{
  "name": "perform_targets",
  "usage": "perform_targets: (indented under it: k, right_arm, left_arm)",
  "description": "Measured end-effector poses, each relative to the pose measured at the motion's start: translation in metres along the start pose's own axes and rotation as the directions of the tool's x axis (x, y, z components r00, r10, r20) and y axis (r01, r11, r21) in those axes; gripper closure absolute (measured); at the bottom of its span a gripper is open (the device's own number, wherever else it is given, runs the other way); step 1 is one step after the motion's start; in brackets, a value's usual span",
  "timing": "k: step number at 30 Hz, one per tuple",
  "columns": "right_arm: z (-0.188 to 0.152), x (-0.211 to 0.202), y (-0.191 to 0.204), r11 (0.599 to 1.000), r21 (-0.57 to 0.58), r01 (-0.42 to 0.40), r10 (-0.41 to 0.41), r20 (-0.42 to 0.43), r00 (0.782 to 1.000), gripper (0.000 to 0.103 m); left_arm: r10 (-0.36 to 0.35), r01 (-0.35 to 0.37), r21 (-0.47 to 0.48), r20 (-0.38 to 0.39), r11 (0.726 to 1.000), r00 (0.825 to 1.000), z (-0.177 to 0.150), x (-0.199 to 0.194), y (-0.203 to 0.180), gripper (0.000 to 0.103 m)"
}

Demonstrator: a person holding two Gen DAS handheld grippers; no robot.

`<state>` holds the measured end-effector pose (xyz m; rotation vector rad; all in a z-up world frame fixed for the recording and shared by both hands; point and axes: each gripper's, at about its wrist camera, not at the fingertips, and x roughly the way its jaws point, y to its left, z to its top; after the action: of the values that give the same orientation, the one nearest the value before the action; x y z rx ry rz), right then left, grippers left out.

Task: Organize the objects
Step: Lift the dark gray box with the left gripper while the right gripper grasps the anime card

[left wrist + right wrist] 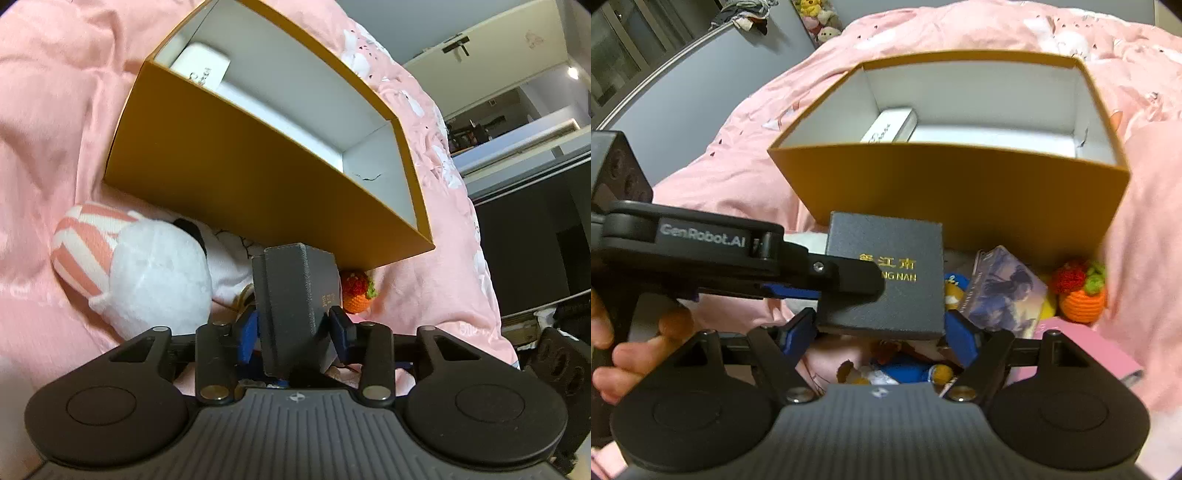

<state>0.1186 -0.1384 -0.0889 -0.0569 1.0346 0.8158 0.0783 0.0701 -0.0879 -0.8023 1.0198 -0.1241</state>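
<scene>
Left wrist view shows the left gripper (295, 325) clamped on a small dark grey box (295, 295), its blue pads pressing the two narrow sides, the box standing on edge between them. Right wrist view shows the same grey box (886, 273) from its gold-lettered face: the right gripper (882, 336) sits wide at the box's lower corners, and I cannot tell whether its pads actually press on it. A hand (624, 350) at the left edge holds the other tool. Just beyond the grey box stands the big orange carton (960, 192) on the pink blanket (738, 177), open at the top, with only a white packet (892, 123) lying inside near one corner. So the sorting looks barely begun: one item is in, and the grey box is lifted but not yet over the rim. Much is left outside, in front of the carton: a striped plush toy (122, 266), a crocheted strawberry (1080, 290), a picture card (1004, 291), a pink flat item (1082, 347) and a blue and yellow soft toy (901, 369) underneath.
</scene>
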Motion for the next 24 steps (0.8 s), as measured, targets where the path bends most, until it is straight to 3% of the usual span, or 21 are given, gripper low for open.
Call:
perform_targets:
  k: [5, 9, 13, 17, 20, 24]
  right_arm:
    - [0.000, -0.013, -0.010, 0.999, 0.040, -0.014, 0.014, 0.016, 1.000, 0.027]
    - [0.000, -0.024, -0.028, 0.992, 0.102, 0.069, -0.073, 0.042, 0.996, 0.027]
    - [0.006, -0.008, -0.055, 0.960, 0.246, 0.131, -0.130, -0.020, 0.991, 0.036]
    - [0.006, 0.010, -0.080, 0.917, 0.375, 0.135, -0.116, -0.072, 0.991, 0.033]
    - [0.011, 0.015, -0.090, 0.902, 0.405, 0.147, -0.123, -0.084, 0.989, 0.024]
    - [0.016, 0.021, -0.093, 0.906, 0.394, 0.153, -0.122, -0.103, 0.987, 0.026]
  left_arm:
    - [-0.003, 0.003, 0.010, 0.005, 1.000, 1.000, 0.001, -0.001, -0.002, 0.059]
    - [0.037, -0.037, 0.004, 0.043, 0.999, 0.998, 0.006, -0.008, 0.003, 0.059]
    - [0.064, -0.065, 0.020, 0.018, 0.998, 0.998, 0.006, 0.000, 0.003, 0.061]
    - [0.076, -0.077, 0.040, 0.027, 0.996, 0.997, 0.006, 0.000, 0.001, 0.061]
    - [0.079, -0.080, 0.041, 0.025, 0.996, 0.997, 0.006, 0.003, 0.000, 0.061]
    - [0.088, -0.090, 0.058, 0.030, 0.994, 0.996, 0.006, 0.002, -0.002, 0.061]
